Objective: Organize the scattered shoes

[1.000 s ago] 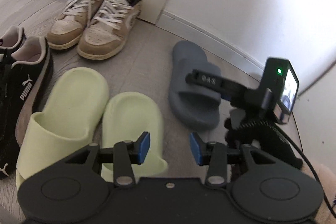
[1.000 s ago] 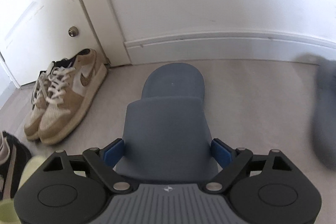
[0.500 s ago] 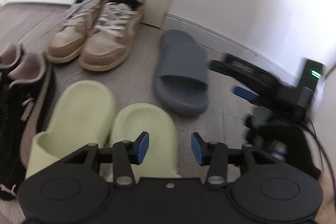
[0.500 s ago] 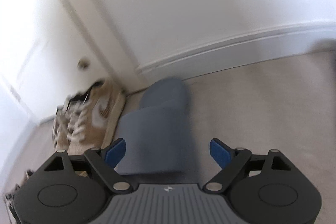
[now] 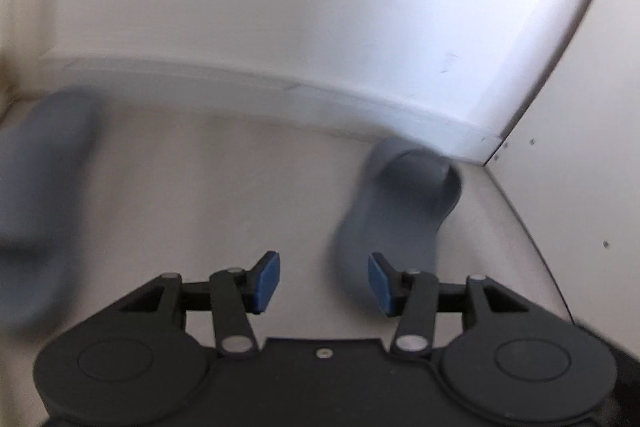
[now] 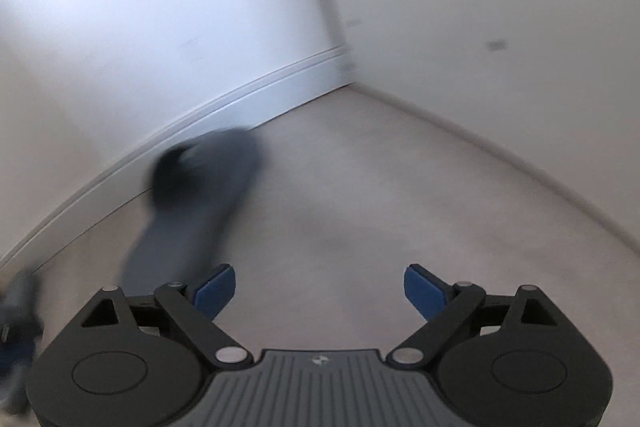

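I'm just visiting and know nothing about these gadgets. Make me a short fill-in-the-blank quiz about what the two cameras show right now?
1. The grey slide sandal near the room's corner lies on the ____.
2. The pads on the right gripper are coloured ____.
3. Between the fingers of the left gripper, whose jaws are opening, there is ____ held.
4. Where the wall meets the floor runs a white ____.

Missing words: floor; blue; nothing; baseboard

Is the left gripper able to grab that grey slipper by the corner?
Probably yes. The grey slipper lies just ahead of the left gripper, a bit to its right, with only bare floor between, and the empty jaws are opening.
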A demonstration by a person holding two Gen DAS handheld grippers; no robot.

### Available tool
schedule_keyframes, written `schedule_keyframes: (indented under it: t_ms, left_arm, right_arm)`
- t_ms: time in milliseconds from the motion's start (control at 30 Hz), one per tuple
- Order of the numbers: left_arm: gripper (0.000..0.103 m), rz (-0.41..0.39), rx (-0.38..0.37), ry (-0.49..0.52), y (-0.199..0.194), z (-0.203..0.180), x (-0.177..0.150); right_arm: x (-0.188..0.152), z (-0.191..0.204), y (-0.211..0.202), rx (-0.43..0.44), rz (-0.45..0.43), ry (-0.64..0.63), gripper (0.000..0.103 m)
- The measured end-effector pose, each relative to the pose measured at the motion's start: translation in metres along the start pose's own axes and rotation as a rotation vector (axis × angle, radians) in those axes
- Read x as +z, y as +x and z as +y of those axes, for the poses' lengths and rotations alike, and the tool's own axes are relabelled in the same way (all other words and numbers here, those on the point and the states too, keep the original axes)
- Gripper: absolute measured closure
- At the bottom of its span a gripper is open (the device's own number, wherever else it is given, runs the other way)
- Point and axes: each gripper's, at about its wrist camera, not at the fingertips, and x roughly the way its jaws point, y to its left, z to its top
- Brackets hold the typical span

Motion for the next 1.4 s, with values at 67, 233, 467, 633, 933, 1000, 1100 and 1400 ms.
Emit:
schedule_keyframes:
  t_ms: [67,233,467,633,933,1000,1100,1400]
  left_arm:
    - [0.053,-0.007,-0.017,0.048,0.031,-0.024,0.01]
    - [0.053,-0.059,0.076,0.226,0.092,-0.07,0.029]
    - [0.065,-0.02,0.141,0.276,0.137,-0.064,0.033]
    - [0.077,-0.006,0.136,0.28,0.13,-0.059,0.031]
    - [0.079,0.09,-0.009,0.385,0.031,-0.03,-0.039]
    - [0.079,0.133,-0.039,0.361,0.002,-0.018,-0.057]
    - [0.079,0.185,-0.067,0.368,-0.033,-0.008,-0.08]
    - [0.064,0.238,-0.077,0.295,-0.117,0.023,-0.099]
  right_arm:
    - [0.005,-0.01,0.0,-0.017,-0.017,0.028,0.011]
    - [0.011,-0.02,0.0,-0.005,-0.028,0.054,0.011]
    - [0.008,-0.009,-0.006,0.078,0.0,0.035,0.011]
    - [0.01,-0.001,-0.005,0.118,0.022,0.069,0.011]
    - [0.001,0.007,-0.022,0.153,0.064,-0.036,0.011]
    - [-0.009,0.011,-0.036,0.159,0.11,-0.132,0.011]
    - [-0.026,0.015,-0.06,0.176,0.167,-0.26,0.011]
    - [-0.105,0.037,-0.138,0.287,0.314,-0.776,0.041]
